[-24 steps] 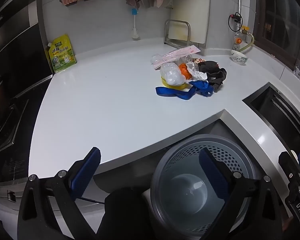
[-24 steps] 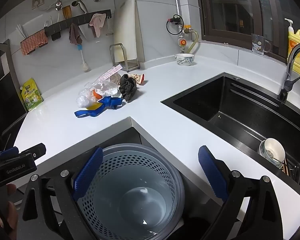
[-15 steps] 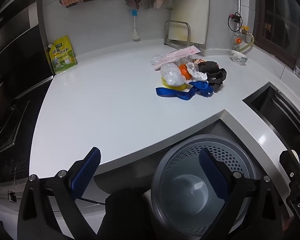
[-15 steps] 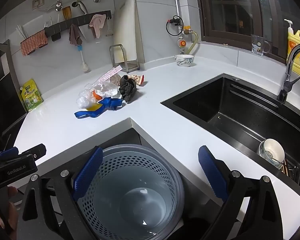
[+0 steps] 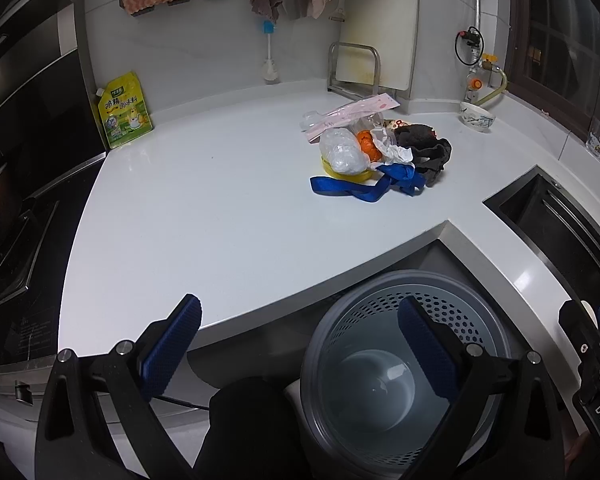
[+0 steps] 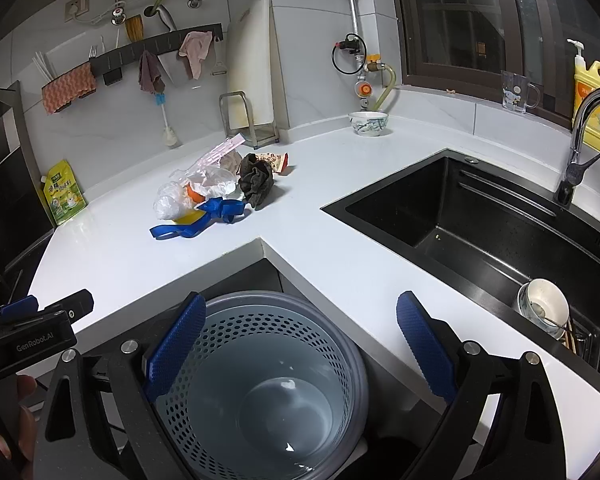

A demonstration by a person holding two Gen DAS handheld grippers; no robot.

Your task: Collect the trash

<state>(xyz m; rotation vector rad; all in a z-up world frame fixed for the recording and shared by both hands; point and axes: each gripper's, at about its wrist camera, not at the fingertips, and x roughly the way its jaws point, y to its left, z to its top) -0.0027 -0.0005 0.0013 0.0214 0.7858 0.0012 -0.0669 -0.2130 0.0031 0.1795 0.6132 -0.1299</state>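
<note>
Grey perforated bin (image 6: 260, 384) near, below the counter's inner corner; looks empty, only a pale fleck or two on the bottom; so nothing collected yet, by the look of it.
Trash pile (image 5: 376, 160) untouched mid-counter, far from bin: blue strap (image 5: 360, 190), clear plastic bag (image 5: 342, 152) on a yellow lid, orange scrap, crumpled white paper, dark cloth (image 6: 256, 180), pink wrapper (image 5: 352, 114), small printed packet at far side; all bunched together, touching.
Left gripper (image 5: 298, 344) jaws fully spread, nothing btwn pads; hangs over counter edge + bin rim.
Right gripper (image 6: 298, 340) same, wide apart, holding nothing; over bin mouth.
Whole job left: reach to pile, grab piece by piece, drop in bin.
White countertop (image 5: 204, 216), glossy, L-shaped, otherwise bare; green-yellow pouch (image 5: 124, 110) far left against wall; black sink (image 6: 480, 216) right w/ bowl in it, faucet, yellow soap bottle by window; small bowl (image 6: 368, 122) far corner; cutting board in rack, cloths + brush on wall rail; cooktop left edge.
Lighting dim, window dark.
</note>
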